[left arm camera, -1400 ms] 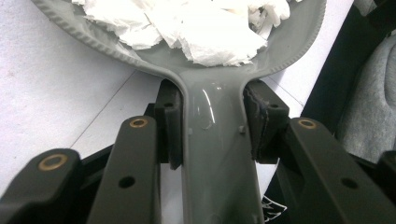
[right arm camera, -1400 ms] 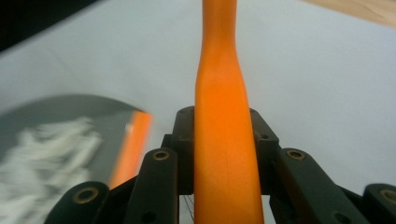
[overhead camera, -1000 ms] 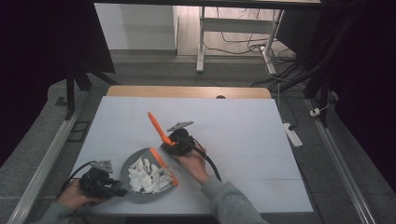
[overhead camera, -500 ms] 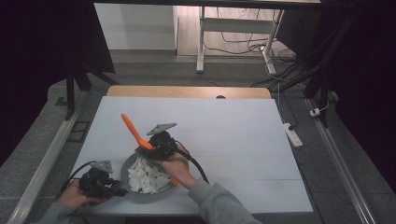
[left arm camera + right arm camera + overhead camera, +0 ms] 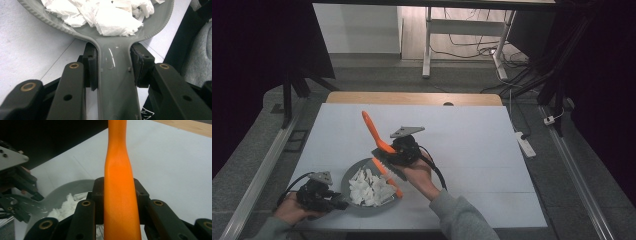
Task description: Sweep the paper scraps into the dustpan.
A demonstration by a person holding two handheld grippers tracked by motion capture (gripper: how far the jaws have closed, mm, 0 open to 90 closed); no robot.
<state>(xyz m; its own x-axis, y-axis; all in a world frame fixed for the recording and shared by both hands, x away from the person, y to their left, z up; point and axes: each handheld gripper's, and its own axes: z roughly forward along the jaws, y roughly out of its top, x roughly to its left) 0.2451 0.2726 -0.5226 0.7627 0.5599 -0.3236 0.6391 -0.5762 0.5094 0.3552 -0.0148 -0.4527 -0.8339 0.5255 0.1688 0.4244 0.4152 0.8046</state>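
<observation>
White table, grey pan and orange spatula in my two claws.

White sheet covers the table, with grey floor, desk legs and cables in the upper frame of the high view. My left claw pinches the grey pan's handle at lower left; its view shows torn white paper heaped in the pan. My right claw grips the orange spatula mid-handle, above the pan's right rim; the high view shows it tilted toward the upper left.

High view overlooks table from above; both gripper views sit close, sharing grey pan of paper scraps.
</observation>
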